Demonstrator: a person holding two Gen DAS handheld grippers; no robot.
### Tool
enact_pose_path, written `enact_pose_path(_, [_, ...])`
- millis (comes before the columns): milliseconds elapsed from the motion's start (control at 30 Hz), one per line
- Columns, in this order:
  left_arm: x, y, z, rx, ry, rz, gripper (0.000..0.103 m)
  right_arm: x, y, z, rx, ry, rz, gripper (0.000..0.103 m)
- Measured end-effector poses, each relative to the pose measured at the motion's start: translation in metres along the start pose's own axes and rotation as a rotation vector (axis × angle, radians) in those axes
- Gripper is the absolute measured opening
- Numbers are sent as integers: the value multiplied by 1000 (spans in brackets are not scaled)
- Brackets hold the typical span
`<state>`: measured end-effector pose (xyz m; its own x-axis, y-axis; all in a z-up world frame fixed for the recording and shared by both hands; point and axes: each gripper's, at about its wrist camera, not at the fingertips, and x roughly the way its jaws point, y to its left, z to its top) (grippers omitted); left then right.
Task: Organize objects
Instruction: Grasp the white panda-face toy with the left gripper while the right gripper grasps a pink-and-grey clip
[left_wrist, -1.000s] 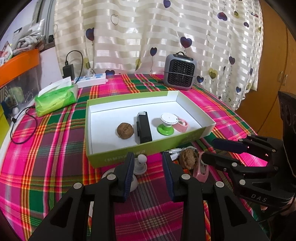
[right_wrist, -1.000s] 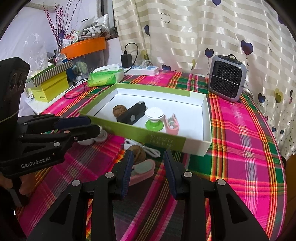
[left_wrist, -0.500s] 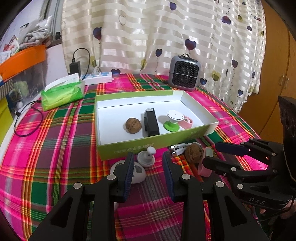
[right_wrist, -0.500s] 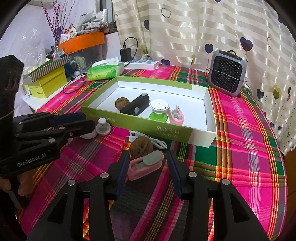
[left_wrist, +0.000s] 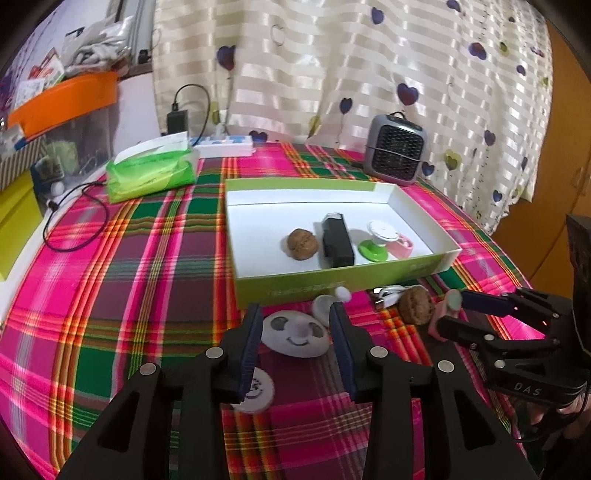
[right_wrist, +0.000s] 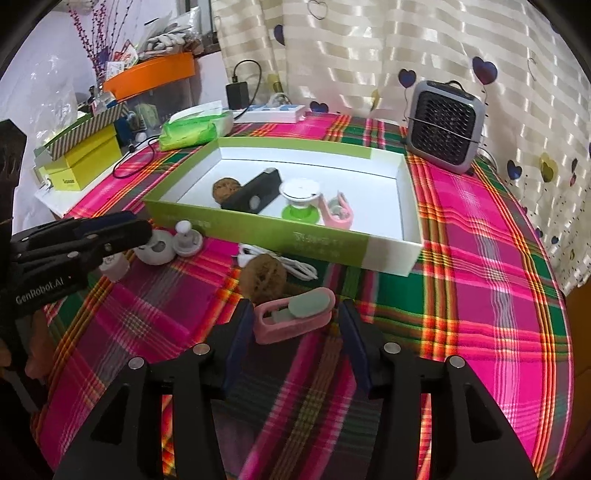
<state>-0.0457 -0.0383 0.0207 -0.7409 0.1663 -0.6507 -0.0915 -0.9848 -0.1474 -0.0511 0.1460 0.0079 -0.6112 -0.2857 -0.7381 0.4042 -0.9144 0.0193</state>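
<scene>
A green-walled white box (left_wrist: 332, 286) (right_wrist: 258, 229) holds a walnut (left_wrist: 303, 244), a black block (left_wrist: 337, 245), a green-and-white knob (left_wrist: 376, 242) and a pink tape dispenser (left_wrist: 402, 246). In front of it lie a white smiley disc (left_wrist: 295, 332), a white knob (left_wrist: 325, 304), a small round white piece (left_wrist: 258, 393), a second walnut (left_wrist: 415, 305) (right_wrist: 264, 277), a white cable (right_wrist: 295, 267) and a second pink tape dispenser (right_wrist: 295, 317). My left gripper (left_wrist: 297, 339) is open around the smiley disc. My right gripper (right_wrist: 295, 336) is open around the pink dispenser.
A grey mini heater (left_wrist: 397, 153) stands behind the box. A green tissue pack (left_wrist: 151, 171), a white power strip (left_wrist: 225, 146) and a black cable (left_wrist: 74, 221) lie at the back left. Yellow boxes (right_wrist: 85, 158) and an orange-lidded bin (right_wrist: 155, 72) stand off the plaid table's left side.
Both grippers opened wider and moved. The left now brackets the smiley disc; the right has closed in on the pink dispenser, which sits between its fingers.
</scene>
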Motion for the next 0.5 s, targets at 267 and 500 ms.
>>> enact_pose_path(267, [10, 5, -2, -22, 51, 2, 37, 5, -4, 0, 14, 25, 3, 49])
enact_pose_path(500, [24, 0, -2, -10, 117, 4, 38, 8, -6, 0, 24, 44, 25, 49])
